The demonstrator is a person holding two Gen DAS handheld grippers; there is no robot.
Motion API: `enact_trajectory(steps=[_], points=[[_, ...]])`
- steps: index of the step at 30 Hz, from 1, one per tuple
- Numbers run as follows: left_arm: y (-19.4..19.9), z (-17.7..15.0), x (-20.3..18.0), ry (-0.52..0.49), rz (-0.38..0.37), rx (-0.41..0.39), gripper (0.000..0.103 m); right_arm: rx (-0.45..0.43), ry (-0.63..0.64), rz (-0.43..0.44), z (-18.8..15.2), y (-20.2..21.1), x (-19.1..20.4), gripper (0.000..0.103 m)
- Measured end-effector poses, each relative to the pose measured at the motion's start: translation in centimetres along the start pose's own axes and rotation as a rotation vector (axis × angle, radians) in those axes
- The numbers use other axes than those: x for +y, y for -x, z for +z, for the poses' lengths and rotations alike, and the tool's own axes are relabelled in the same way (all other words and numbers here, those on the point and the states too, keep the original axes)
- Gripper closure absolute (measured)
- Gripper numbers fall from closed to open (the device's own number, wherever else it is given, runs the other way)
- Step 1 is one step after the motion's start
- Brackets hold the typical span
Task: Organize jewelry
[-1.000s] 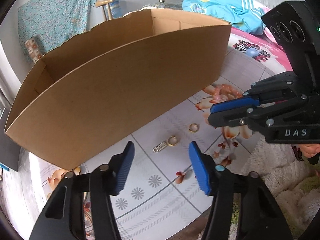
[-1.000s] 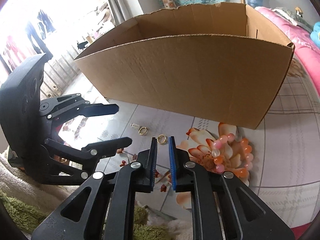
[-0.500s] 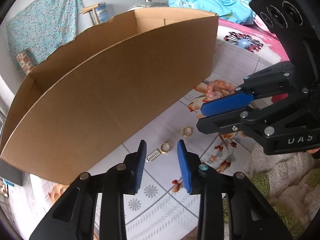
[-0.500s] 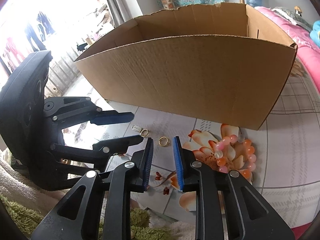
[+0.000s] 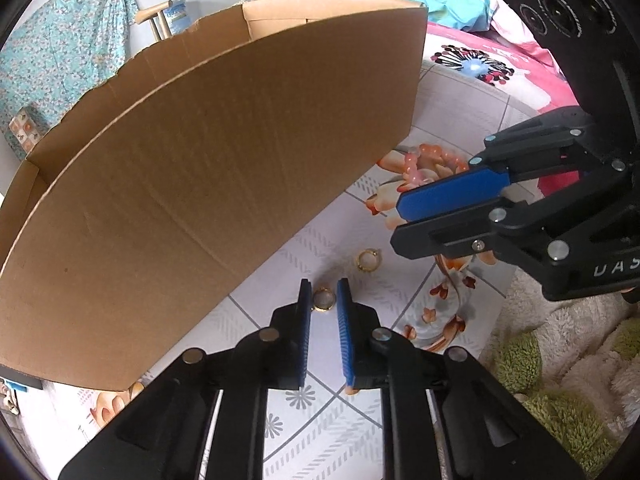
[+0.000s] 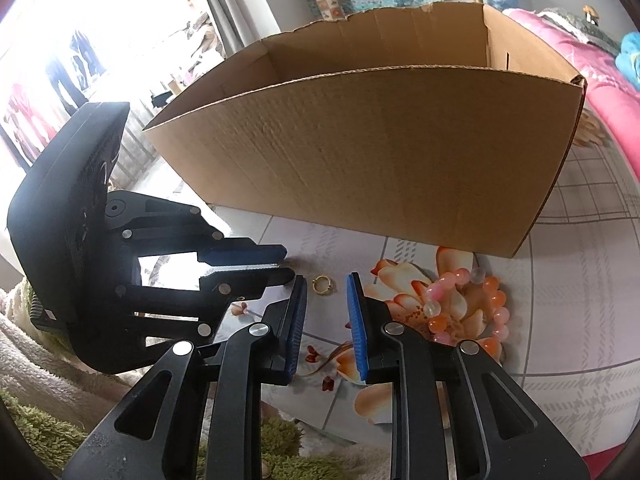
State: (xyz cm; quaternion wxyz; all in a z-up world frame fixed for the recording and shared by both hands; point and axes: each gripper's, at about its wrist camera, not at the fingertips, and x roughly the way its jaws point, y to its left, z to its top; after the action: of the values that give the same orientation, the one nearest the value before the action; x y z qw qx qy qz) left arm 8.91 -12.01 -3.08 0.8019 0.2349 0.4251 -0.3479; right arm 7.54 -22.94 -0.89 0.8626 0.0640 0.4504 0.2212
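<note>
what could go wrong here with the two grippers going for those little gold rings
1. The left gripper has just been closing around one gold ring, which lies flat on the slick floral sheet; the pads could skid over it or flick it away.
2. The right gripper frames the second gold ring right beside the left one; the fingers may collide.
3. The cardboard box wall stands high; lifting a ring over it risks a drop.

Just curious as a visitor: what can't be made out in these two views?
- Inside the cardboard box: its near wall hides the bottom in both views.
- The left gripper has jaws that have just been closing around a gold ring; it is too small in the left wrist view to show whether they touch.
- The bead bracelet: the right gripper covers part in the left wrist view.
</note>
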Motion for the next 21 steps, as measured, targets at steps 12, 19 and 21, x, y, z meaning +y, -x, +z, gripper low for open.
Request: enact_trajectory(steps=[12, 19, 21], points=[[0.2, -0.2, -0.3, 0.016, 0.019, -0.013, 0.094, -0.006, -0.007, -0.008, -0.1, 0.4, -0.1, 0.081], [1.0, -0.5, 0.3, 0.055, 0.01, -0.031, 0.094, -0.005, 0.0, -0.011, -0.1, 0.4, 0.1, 0.081], [1.6, -0.6, 0.6, 0.07, 0.011, -0.044, 0.094, -0.002, 0.008, -0.009, 0.0, 0.2, 0.4, 0.081]])
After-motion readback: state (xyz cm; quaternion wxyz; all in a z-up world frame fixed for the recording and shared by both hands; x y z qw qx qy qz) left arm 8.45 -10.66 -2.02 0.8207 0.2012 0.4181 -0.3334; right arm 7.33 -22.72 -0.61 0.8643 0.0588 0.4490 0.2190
